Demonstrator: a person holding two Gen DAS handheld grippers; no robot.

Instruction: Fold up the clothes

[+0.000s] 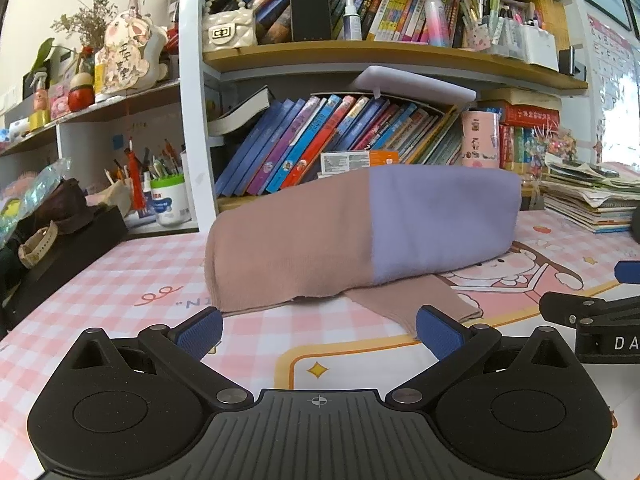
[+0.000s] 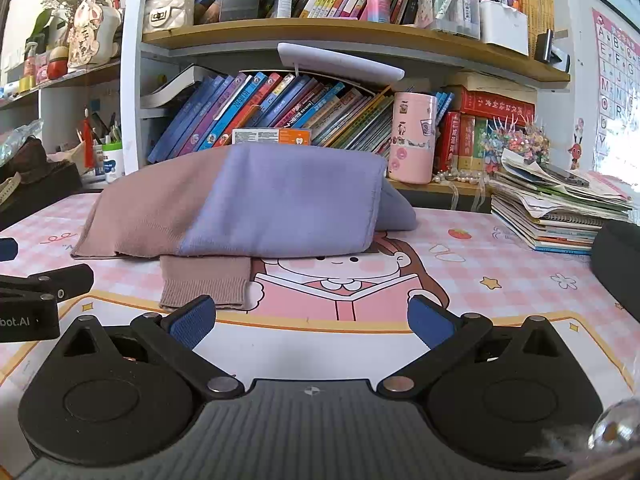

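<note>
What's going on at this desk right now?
A person holds two tools over a pink checked desk mat. A brown and lilac knit garment lies folded on it, one brown ribbed cuff sticking out toward the camera. The left tool and right tool are both open, holding nothing, just short of the garment.

Sweater [image 2: 240, 204] hides its own folded-under layers, only one cuff [image 2: 204, 284] poking out; other gripper [image 1: 592, 320] cut by frame edge, book spines [image 1: 320, 140] too small to read.
</note>
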